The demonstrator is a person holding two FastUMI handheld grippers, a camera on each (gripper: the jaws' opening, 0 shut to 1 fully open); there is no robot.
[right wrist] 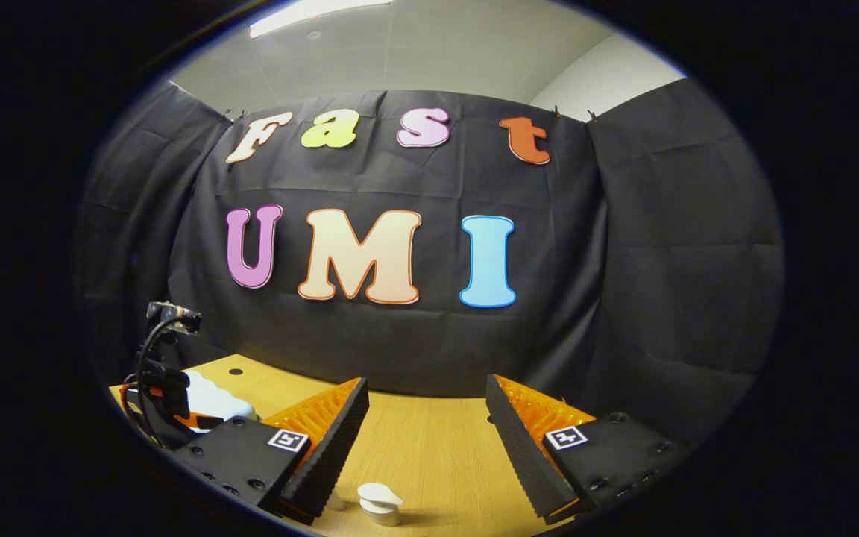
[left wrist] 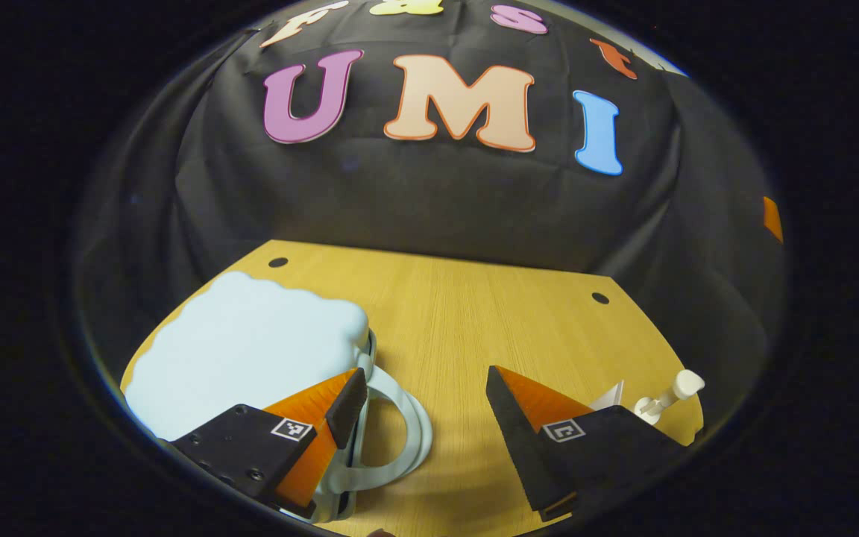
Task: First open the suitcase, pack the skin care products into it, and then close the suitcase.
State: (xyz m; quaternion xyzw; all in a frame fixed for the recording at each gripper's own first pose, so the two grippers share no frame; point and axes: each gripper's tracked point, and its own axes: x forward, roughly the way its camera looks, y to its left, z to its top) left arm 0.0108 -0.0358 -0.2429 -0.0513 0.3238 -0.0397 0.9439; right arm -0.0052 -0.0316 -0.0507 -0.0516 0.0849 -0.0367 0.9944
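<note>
Fingers spread wide, our left gripper (left wrist: 426, 406) hangs over the wooden table (left wrist: 467, 321) with nothing between its jaws; one finger (left wrist: 347, 406) sits at the looped handle (left wrist: 400, 440) of the pale blue suitcase (left wrist: 243, 354), which lies shut on the table's left side. In the right gripper view, our right gripper (right wrist: 426, 436) also stands open and empty above the tabletop, a white pump bottle (right wrist: 379, 503) just below and between its fingers. The left gripper view shows another white pump dispenser (left wrist: 668, 395) near the table's right edge, well apart from the suitcase. A cabled device (right wrist: 165, 373) stands beside the suitcase.
</note>
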